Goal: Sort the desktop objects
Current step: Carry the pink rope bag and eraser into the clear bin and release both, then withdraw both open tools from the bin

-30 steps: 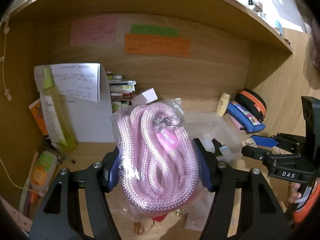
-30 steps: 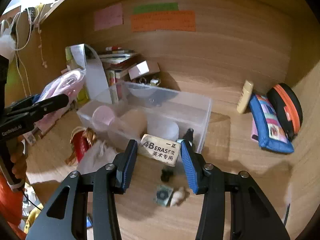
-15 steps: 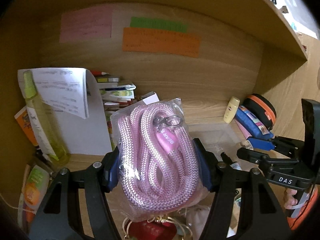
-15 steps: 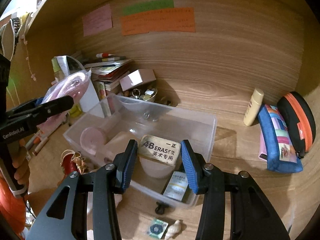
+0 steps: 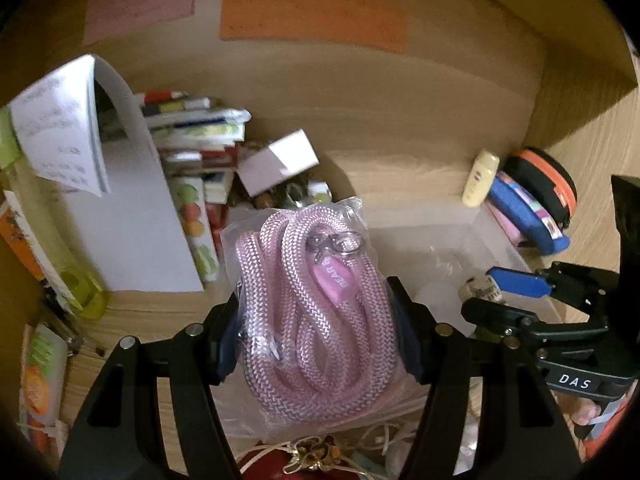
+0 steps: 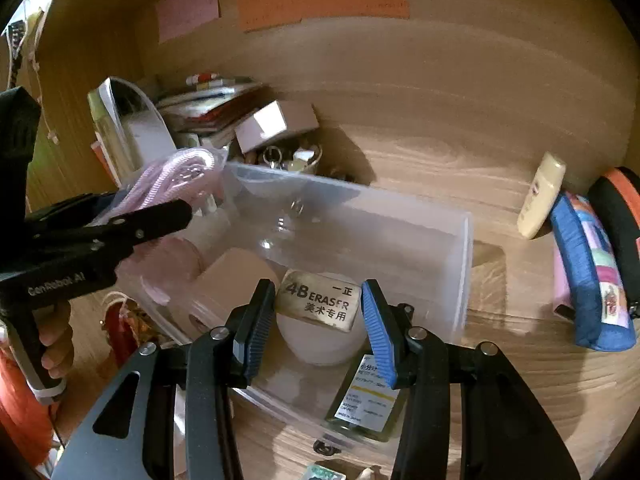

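- Pink braided rope (image 5: 316, 312), coiled inside a clear plastic bag, sits clamped between our left gripper (image 5: 316, 332) pads; both pads press the bag's sides, so the bundle is carried whole and no loop can spill
- Metal clasp and a pink tag show at the top of the coil; the bag is crinkled and loose around it, so we judge it soft and squashy, and the grip is better kept on the rope than on the film
- Right gripper (image 6: 316, 320) is closed on the eraser (image 6: 318, 300) by its short ends, label facing the camera: tan block, black "4B ERASER" print, scuffed corners
- Clear plastic bin (image 6: 460, 248) lies right under the eraser; a white cup, a round pink thing and a small labelled bottle are already inside, so we read it as the drop target
- Eraser hangs over the near part of the bin, above the white cup; the rope bag is up at the bin's far left corner, seen from the right wrist
- Both items are in the air, neither is released yet
- Far left, a book pile with a small white box (image 5: 280, 160) on it; far right, a blue pouch (image 6: 588, 280) and a cream tube (image 6: 540, 200) on the desk, well apart from the bin
- Risk as we see it: the bulky bag may not fit beside what's already in
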`<state>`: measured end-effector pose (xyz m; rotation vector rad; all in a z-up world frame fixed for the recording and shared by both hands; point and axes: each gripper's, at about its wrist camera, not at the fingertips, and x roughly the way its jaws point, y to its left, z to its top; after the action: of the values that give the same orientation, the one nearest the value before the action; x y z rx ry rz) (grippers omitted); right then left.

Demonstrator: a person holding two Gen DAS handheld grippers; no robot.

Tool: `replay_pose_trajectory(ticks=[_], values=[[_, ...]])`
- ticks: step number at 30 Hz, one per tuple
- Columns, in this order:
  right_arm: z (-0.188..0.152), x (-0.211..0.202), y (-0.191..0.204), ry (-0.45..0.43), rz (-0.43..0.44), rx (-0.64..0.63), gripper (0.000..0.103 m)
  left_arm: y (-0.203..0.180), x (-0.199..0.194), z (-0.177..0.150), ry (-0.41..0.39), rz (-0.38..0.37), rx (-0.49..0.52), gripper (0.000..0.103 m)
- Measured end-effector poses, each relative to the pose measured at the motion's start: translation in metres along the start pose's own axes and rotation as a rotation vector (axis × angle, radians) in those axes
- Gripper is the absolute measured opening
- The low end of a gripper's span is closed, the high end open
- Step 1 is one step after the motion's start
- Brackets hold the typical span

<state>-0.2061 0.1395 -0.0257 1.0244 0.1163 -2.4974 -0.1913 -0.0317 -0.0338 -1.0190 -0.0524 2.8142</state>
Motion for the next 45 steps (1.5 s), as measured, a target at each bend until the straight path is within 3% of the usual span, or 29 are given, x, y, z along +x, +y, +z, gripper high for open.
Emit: replay_pose_trajectory(ticks=[5,26,28,30,34,37,45], values=[[-0.004,0.004,0.004,0.015,-0.002,-0.013,0.041,0.003,0.009,-0.004,0.046,-0.038,-0.009,0.064],[-0.007,-0.003,0.016,-0.019,0.01,-0.068,0.042,0.0,0.0,-0.009,0.012,-0.051,0.022,0.066],[-0.007,-0.007,0.017,-0.036,0.01,-0.072,0.047,0.001,-0.005,-0.008,-0.011,-0.073,0.018,0.075],[-0.006,-0.011,0.017,-0.055,0.0,-0.069,0.07,0.002,-0.01,-0.008,-0.036,-0.1,0.016,0.081],[-0.003,-0.028,0.016,-0.101,-0.039,-0.073,0.072,-0.001,-0.018,-0.006,-0.071,-0.104,0.034,0.09],[-0.003,-0.045,0.011,-0.123,-0.049,-0.037,0.082,-0.001,-0.021,-0.004,-0.072,-0.101,0.028,0.092],[-0.016,-0.079,-0.003,-0.138,-0.132,-0.002,0.085,-0.001,-0.043,-0.001,-0.046,-0.021,-0.01,0.096]])
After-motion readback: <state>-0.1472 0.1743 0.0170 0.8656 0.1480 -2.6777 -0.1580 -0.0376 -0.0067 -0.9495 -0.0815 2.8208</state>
